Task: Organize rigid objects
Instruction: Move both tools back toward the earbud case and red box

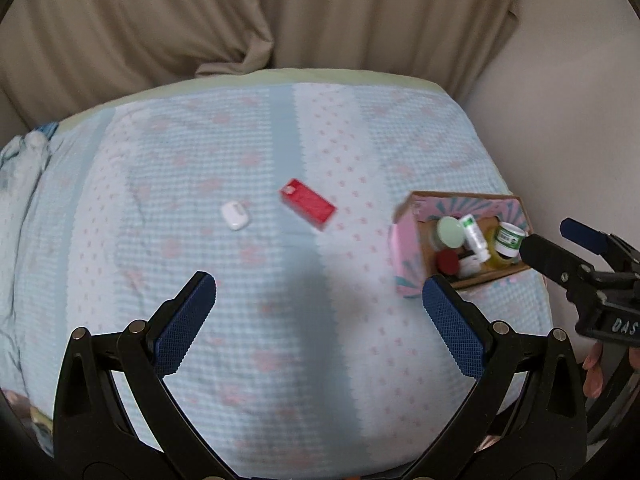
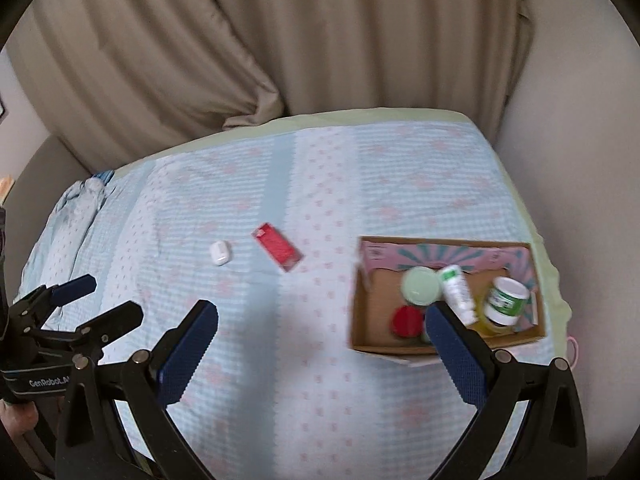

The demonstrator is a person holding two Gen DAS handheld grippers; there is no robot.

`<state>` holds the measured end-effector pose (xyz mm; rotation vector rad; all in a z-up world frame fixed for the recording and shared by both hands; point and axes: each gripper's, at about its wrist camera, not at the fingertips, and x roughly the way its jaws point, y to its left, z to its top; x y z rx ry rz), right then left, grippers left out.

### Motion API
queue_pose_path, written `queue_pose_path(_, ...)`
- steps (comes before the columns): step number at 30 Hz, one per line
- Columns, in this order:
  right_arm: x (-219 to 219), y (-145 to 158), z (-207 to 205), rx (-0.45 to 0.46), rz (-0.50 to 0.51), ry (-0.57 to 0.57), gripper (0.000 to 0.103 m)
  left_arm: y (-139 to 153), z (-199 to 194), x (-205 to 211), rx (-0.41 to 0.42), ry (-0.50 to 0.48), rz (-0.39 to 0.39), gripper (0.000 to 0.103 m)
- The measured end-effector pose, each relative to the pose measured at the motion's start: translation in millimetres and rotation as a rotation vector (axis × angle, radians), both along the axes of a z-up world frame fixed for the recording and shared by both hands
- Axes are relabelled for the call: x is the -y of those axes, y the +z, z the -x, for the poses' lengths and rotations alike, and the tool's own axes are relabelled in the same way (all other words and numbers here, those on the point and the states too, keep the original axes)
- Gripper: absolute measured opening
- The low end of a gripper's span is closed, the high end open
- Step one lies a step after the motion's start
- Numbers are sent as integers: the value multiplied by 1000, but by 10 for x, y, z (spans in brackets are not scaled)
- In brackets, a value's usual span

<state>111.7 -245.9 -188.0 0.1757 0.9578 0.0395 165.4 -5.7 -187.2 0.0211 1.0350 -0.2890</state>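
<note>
Cardboard box [image 2: 448, 344] at the bed's [image 2: 320, 400] right edge holds several containers, red box [image 2: 277, 252] and white case [image 2: 219, 253] remain mid-bed, and left gripper [image 1: 320, 312] and right gripper [image 2: 320, 340] gape empty.

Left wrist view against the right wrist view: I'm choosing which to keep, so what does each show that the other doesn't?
Only the left wrist view shows the right gripper beside the cardboard box. Only the right wrist view shows the left gripper and the box's bare floor. Both show the red box and white case on the bedspread, both grippers open.
</note>
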Motion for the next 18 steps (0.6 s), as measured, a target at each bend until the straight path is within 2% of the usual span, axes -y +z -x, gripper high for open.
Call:
queue_pose_path(5,-547,-50,-250,13,-9,27,103,-234,-292,-518,-21,54,-21,103)
queue_pose_path(10,-900,-238,-609,-16,-6,42,103,-644,-739,-920,-111,124,17,103)
queue_pose_path(16,-1002,-563,-1089,-89,42,62,103,-1112,-1217,-1038,-184,184,10,103)
queue_pose_path(18,-1009,-667,-1241,-108,74,89,103,-1267,-1379,-1024,-208,202,31,103)
